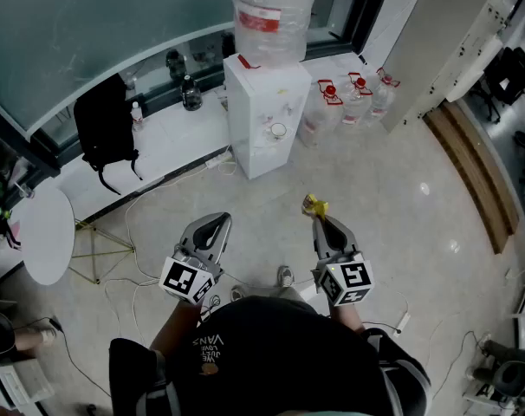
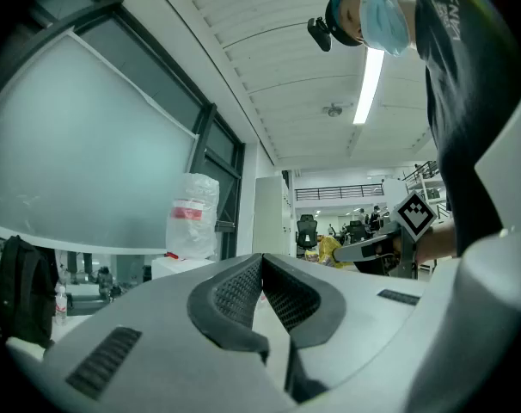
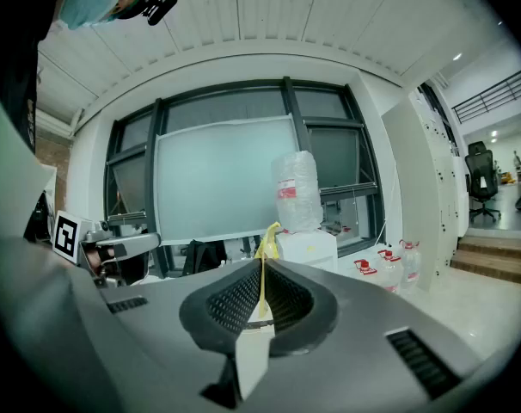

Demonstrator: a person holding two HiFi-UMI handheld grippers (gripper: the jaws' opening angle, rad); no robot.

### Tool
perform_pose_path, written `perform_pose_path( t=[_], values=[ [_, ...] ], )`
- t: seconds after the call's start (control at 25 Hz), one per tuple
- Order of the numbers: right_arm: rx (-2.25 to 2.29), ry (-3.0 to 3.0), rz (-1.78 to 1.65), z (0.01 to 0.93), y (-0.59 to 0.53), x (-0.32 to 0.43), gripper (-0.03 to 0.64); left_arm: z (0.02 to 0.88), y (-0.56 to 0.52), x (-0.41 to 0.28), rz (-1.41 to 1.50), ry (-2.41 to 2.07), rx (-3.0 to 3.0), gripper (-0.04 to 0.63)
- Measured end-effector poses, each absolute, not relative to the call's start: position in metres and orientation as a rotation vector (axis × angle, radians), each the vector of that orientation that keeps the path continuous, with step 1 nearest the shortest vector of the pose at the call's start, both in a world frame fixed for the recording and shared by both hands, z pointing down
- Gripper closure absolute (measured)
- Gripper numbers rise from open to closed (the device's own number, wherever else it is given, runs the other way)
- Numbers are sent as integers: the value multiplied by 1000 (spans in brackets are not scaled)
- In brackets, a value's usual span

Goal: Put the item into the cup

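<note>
My right gripper (image 1: 317, 217) is shut on a thin yellow crumpled item (image 1: 314, 204), which sticks out past the fingertips. In the right gripper view the yellow item (image 3: 265, 241) stands as a strip pinched between the jaws of that gripper (image 3: 262, 267). My left gripper (image 1: 219, 223) is held level beside it with its jaws together and nothing between them; its own view shows the same gripper (image 2: 261, 261) pressed tip to tip. A small round white cup-like thing (image 1: 278, 131) sits on the front of the water dispenser (image 1: 264, 115), well ahead of both grippers.
The white dispenser carries a large clear bottle (image 1: 274, 7). Several water bottles with red caps (image 1: 353, 94) stand on the floor to its right. A black backpack (image 1: 106, 126) leans on the window ledge, a round white table (image 1: 44, 232) is at left, and cables lie on the floor.
</note>
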State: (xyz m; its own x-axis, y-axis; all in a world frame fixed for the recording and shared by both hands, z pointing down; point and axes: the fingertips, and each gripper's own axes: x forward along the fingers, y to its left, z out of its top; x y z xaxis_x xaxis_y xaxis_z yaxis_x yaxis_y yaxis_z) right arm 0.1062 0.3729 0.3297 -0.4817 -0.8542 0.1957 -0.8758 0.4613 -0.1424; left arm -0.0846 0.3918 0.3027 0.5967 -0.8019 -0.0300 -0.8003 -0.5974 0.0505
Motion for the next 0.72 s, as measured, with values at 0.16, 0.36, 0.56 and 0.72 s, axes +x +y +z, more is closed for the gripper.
perform_pose_path(
  t=[0.16,0.36,0.56,0.72],
  values=[
    [1555,-2596,351,330,366,116,571,306,385,-76,-70,-1398,2764,575],
    [1539,-2609,382,334,347,133,571,310,367,-58,-65,-1411,2748,575],
    [1483,-2679,437,339,313,154,569,319,336,-35,-55,-1453,2718,575],
    [1401,-2706,427,348,276,174,569,326,304,-11,-65,-1528,2678,575]
  ],
)
